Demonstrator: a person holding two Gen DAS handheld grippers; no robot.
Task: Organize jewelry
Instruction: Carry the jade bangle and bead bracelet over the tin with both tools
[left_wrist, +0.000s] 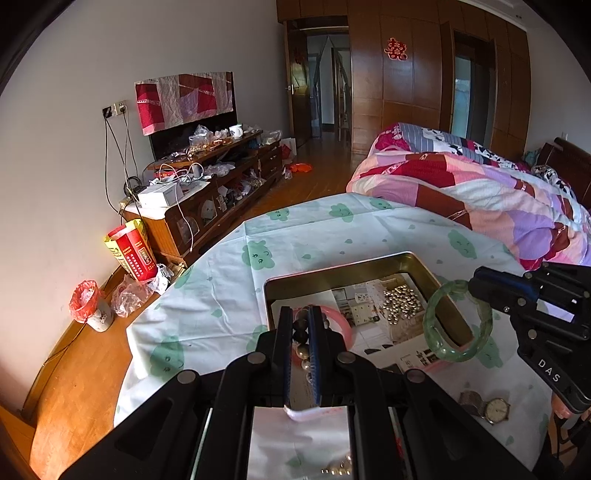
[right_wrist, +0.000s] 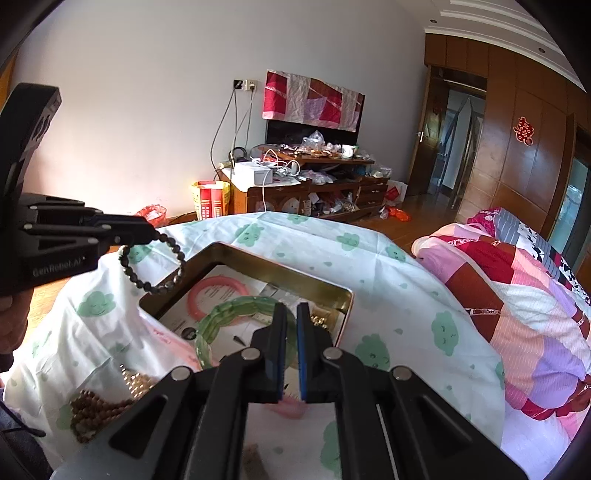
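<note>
A: What do we have in our left gripper (left_wrist: 300, 325)?

B: It pinches the dark bead bracelet (right_wrist: 153, 260). In the right view the bracelet hangs at the left of the frame, over the near left corner of the tin (right_wrist: 345, 295).

A: And the right gripper (right_wrist: 291, 325)?

B: Its jaws are pressed on the green bangle (left_wrist: 458, 321). In the left view the bangle hangs at the right of the frame, over the tin's right rim.

A: What is in the tin now?

B: A pink bangle (right_wrist: 214, 299) and some gold beads (left_wrist: 400, 301), on a paper with pictures.

A: So how do we do this well?

B: We think each piece should go down slowly onto a bare spot. We should keep the green bangle off the metal rim, because it may crack. We let go only when it is low. The beads could tangle with the gold ones, so we set them apart.

A: The watch (left_wrist: 487, 406) waits on the cloth (left_wrist: 221, 295), low right.
</note>
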